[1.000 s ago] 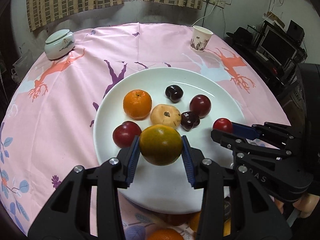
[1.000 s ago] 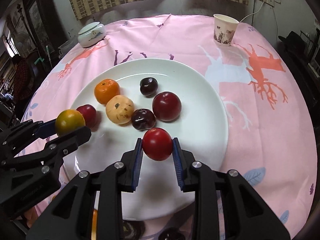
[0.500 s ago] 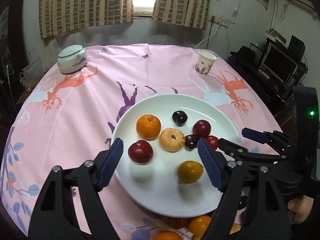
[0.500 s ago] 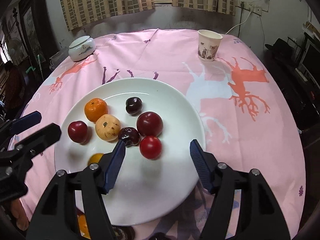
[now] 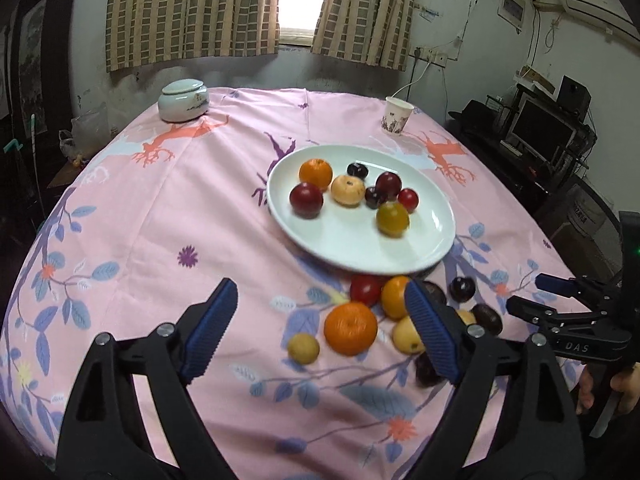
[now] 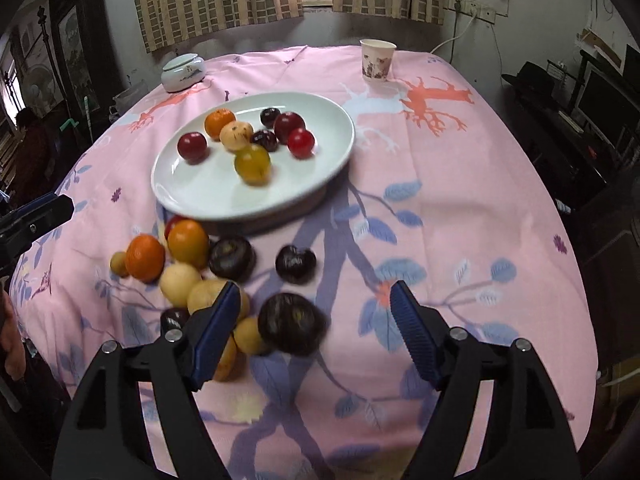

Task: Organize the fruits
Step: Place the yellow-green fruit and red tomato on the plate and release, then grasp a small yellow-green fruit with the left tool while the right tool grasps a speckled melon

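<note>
White plate (image 5: 436, 240) (long axis upper left to lower right) bearing eight fruits; left claw (image 5: 320, 336) and right claw (image 6: 312, 320) both opening, pinching nothing

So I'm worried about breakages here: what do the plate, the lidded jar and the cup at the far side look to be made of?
The plate looks like glazed white ceramic: glossy, with light glinting off it. The lidded jar looks like glazed porcelain, pale and shiny with a faint painted pattern. The cup seems to be printed paper, matte with a thin rolled rim, though that is less sure.
</note>
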